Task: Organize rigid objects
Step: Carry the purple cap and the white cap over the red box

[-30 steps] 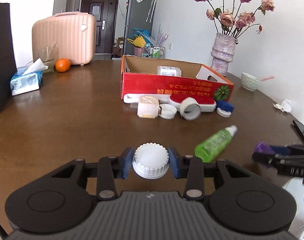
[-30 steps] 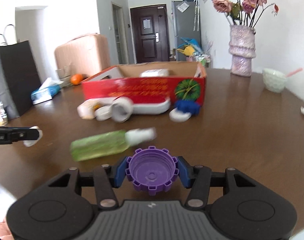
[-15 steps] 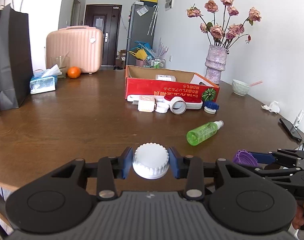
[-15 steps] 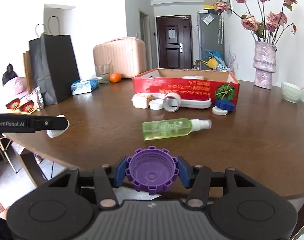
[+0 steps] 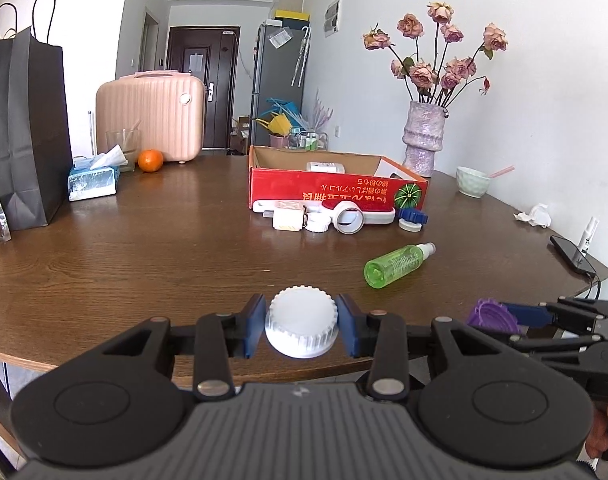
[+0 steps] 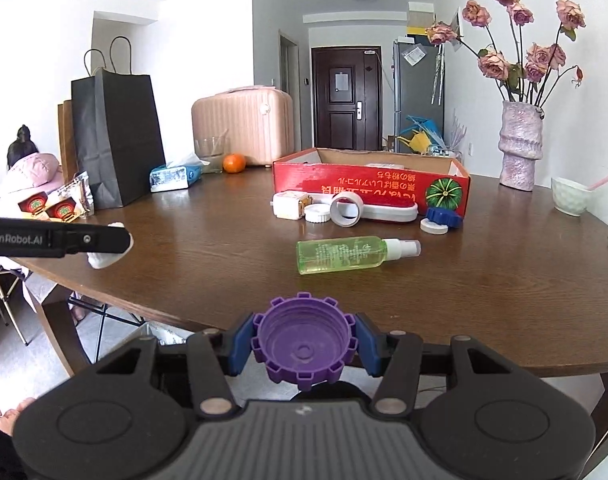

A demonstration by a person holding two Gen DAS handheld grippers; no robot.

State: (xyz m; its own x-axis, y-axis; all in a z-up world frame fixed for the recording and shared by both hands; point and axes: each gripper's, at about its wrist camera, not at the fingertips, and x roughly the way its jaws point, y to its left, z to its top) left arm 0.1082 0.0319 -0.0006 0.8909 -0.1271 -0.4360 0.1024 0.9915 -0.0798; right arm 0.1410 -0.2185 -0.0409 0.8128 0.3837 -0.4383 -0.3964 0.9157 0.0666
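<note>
My left gripper (image 5: 302, 330) is shut on a white ribbed cap (image 5: 302, 326), held above the table's near edge. My right gripper (image 6: 303, 344) is shut on a purple notched cap (image 6: 303, 346), held past the table's front edge; it also shows in the left wrist view (image 5: 494, 314). A green spray bottle (image 6: 350, 255) lies on its side on the brown table (image 6: 208, 236). Behind it, a white block (image 6: 290, 205), a white lid (image 6: 317, 213), a tape roll (image 6: 346, 209), a blue cap (image 6: 444, 216) and a flat white lid (image 6: 434, 226) lie in front of the red cardboard box (image 6: 368, 188).
A black paper bag (image 6: 118, 136), tissue pack (image 6: 176, 176), orange (image 6: 234, 163), glass and pink suitcase (image 6: 244, 130) stand at the back left. A vase of roses (image 6: 520, 144) and a bowl (image 6: 570, 196) stand at the right. A phone (image 5: 572, 258) lies at the right edge.
Both grippers have pulled back and up from the table, each still holding its cap. The view now takes in the whole table from beyond its front edge.
</note>
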